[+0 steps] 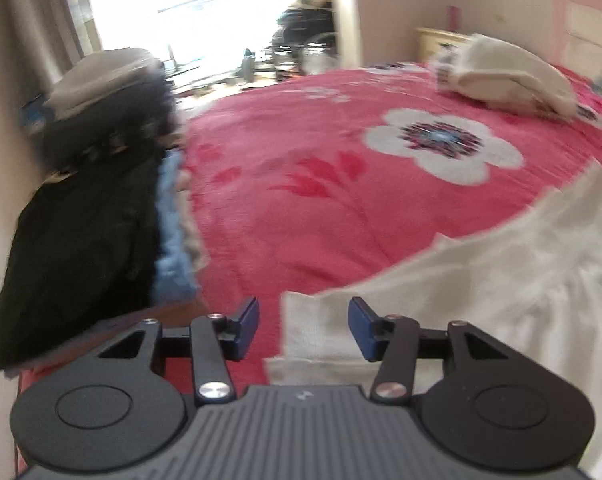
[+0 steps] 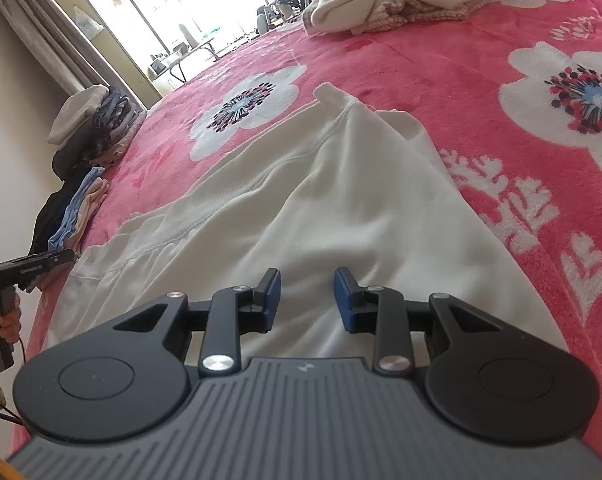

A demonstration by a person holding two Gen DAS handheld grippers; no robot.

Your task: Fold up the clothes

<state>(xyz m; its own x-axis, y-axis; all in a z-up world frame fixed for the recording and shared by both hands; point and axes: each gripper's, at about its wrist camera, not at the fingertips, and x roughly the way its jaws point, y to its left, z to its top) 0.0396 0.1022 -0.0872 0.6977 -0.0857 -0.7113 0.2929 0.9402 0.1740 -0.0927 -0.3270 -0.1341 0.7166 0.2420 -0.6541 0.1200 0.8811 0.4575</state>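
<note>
Pink floral blanket [image 2: 441, 80], white garment [image 2: 301, 200]

We see the white garment [image 1: 501, 280] cut off at the left-wrist picture's right edge, and the clothes stack [image 1: 101, 160] at the bed's left edge blurred.
</note>
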